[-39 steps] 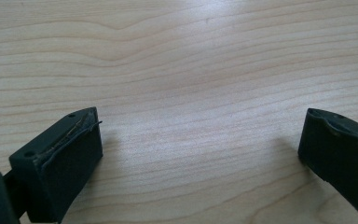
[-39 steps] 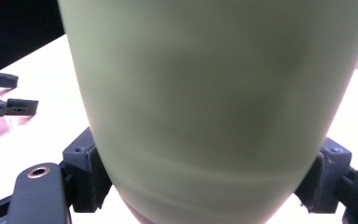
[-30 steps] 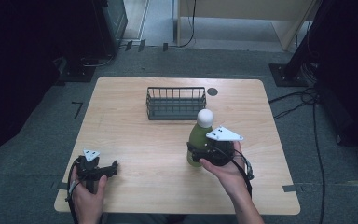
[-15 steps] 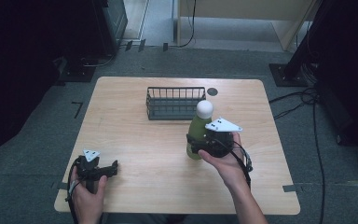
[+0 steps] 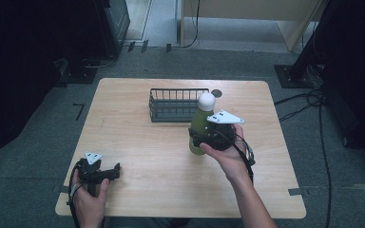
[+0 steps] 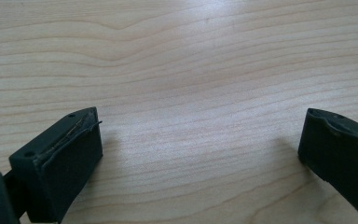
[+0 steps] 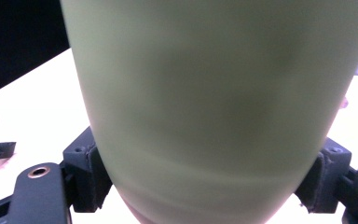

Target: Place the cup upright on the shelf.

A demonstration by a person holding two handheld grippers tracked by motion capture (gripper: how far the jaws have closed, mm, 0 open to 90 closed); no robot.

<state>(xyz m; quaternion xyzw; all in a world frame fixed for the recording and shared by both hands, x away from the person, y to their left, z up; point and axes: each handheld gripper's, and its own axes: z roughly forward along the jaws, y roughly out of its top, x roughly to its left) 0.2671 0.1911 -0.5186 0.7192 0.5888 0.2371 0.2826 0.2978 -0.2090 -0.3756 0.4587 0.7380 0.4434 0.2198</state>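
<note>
At seven o'clock on the wooden table (image 5: 138,142), the left gripper (image 5: 105,172) rests with its jaws spread wide over bare wood, holding nothing. Just right of centre, toward four o'clock of the wire basket (image 5: 177,104), the right gripper (image 5: 200,138) clamps both jaws on the lower body of a green bottle (image 5: 199,127) with a round white cap, upright. Gripped that low, the tall bottle could tip or slip, and it may clip the basket's rim at twelve o'clock.
</note>
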